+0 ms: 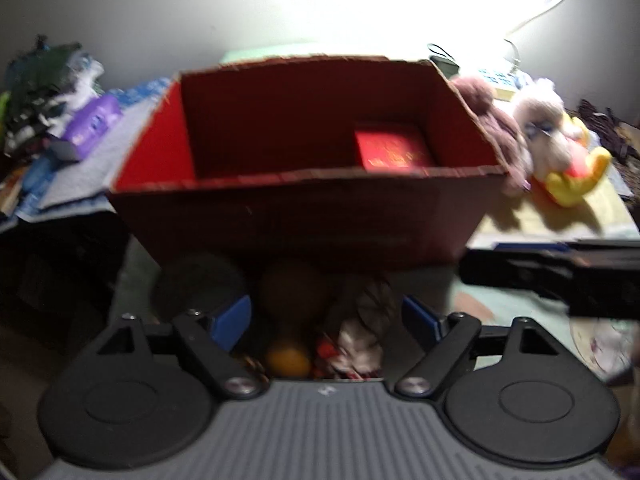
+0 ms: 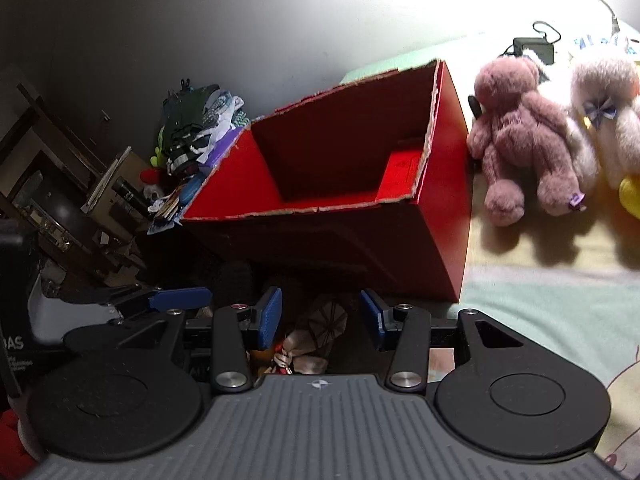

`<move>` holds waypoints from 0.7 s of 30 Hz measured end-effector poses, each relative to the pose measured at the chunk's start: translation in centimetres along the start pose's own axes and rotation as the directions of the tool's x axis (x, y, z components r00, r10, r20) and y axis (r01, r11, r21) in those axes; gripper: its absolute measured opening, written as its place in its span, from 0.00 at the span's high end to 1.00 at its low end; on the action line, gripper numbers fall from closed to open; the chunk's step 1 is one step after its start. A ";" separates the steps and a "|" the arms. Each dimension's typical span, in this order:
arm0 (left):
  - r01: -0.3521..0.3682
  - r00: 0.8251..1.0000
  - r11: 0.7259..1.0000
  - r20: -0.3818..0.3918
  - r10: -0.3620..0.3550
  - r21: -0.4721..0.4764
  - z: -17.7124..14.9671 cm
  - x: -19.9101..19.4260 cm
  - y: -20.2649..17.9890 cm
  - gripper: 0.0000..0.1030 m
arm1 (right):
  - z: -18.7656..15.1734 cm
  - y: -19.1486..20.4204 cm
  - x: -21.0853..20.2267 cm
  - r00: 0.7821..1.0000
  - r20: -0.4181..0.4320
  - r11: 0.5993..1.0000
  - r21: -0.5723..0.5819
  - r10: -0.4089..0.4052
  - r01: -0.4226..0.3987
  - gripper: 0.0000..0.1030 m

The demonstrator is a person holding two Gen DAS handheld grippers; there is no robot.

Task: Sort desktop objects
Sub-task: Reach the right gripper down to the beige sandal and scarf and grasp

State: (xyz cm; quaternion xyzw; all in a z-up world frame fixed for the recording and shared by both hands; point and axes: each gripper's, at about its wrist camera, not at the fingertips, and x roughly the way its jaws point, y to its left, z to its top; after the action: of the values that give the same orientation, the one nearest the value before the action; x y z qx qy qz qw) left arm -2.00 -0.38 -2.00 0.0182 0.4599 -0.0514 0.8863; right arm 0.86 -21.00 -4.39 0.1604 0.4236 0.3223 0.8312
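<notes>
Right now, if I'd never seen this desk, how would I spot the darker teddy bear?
Find the big red cardboard box with its open top. Just to its right sits the mauve-pink teddy bear, close beside the box's side. Its dusky pink fur sets it apart from the paler plush with the blue bow next to it.

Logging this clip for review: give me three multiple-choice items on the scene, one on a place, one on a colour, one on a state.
1. Where does the mauve teddy bear lie?
A. inside the box
B. right of the box
C. between the fingers

2. What colour is the cardboard box's outside?
A. red
B. blue
C. green

3. How do the right gripper's fingers stand?
A. shut on the bear
B. shut on nothing
C. open

Key: B, the bear lies on the cloth beside the box's right wall; A, its walls show red; C, the blue pads stand apart.
</notes>
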 end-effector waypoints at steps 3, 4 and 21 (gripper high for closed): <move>0.067 0.998 0.998 -0.022 -0.066 0.006 -1.7 0.7 -0.3 0.27 | -0.6 -1.1 1.5 0.998 -0.062 0.997 0.070 0.024 -0.019 0.54; 0.081 0.996 0.997 -0.026 -0.081 0.004 -2.0 1.0 -0.3 0.27 | -0.7 -1.4 1.9 0.996 -0.080 0.995 0.097 0.037 -0.029 0.54; 0.180 0.978 0.983 -0.098 -0.182 -0.028 -2.9 6.0 0.7 0.24 | -1.3 -2.6 5.9 0.971 -0.204 0.968 0.241 0.126 -0.074 0.53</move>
State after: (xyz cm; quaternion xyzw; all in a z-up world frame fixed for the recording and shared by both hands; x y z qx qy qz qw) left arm -0.83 0.15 -8.53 -0.0297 0.5042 -0.1265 0.8538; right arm 3.36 -19.00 -10.12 0.2412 0.5381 0.3281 0.7380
